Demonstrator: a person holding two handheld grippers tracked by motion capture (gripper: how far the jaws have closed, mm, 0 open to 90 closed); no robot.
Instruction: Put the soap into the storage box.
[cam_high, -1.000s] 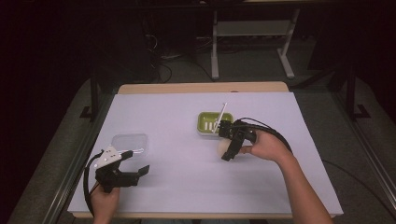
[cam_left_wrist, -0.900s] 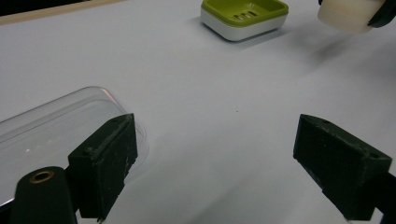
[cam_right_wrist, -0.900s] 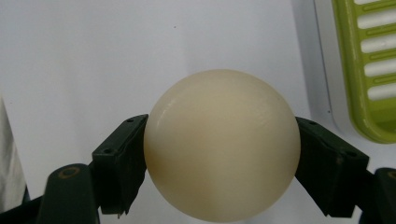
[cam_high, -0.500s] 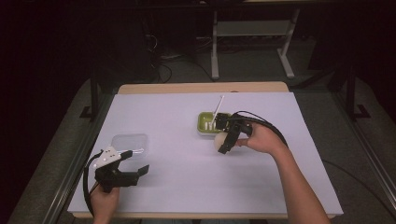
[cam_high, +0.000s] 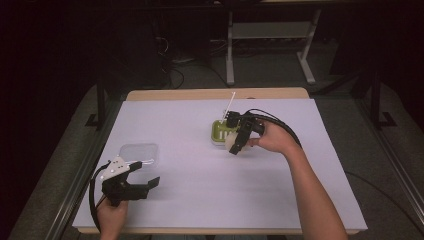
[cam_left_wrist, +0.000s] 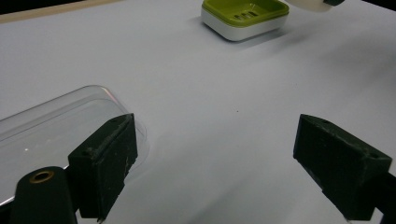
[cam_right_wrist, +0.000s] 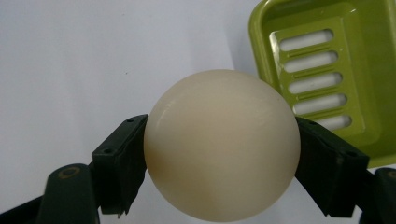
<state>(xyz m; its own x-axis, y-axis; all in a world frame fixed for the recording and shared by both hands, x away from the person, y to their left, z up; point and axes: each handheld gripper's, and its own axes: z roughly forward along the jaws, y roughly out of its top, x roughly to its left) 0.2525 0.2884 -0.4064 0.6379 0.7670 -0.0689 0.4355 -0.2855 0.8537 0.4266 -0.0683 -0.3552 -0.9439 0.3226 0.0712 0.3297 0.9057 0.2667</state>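
- Cream soap (cam_right_wrist: 222, 144), a smooth rounded cream lump, sits clamped between the two black jaws of the right hand-held gripper (cam_high: 235, 145), one jaw pressed on each side of it
- In the high view that soap (cam_high: 233, 143) hangs off the table surface just at 5 o'clock of the green soap dish (cam_high: 219, 131), near the middle of the table
- From the right hand-held gripper view the green soap dish (cam_right_wrist: 327, 70) lies at 2 o'clock of the soap, its slotted drain insert bare, with one corner of it passing behind the right-hand jaw
- The right hand (cam_high: 274, 138) wraps the gripper body from 3 o'clock, and a black cable (cam_high: 280, 125) loops over the back of it
- A thin white stick (cam_high: 229, 103) stands up from the top of that gripper, leaning toward 12 o'clock
- The left hand-held gripper (cam_high: 142, 175) rests low at about 7 o'clock of the table, jaws spread wide apart with nothing between them; the left hand (cam_high: 111, 217) holds it from the near edge
- A clear plastic lid (cam_left_wrist: 51, 126) lies flat on the table just beside the left-hand jaw in that gripper's own view, at about 12 o'clock of the gripper in the high view
- The table (cam_high: 190, 195) is covered in a white sheet, with a strip of bare wood showing along the far edge
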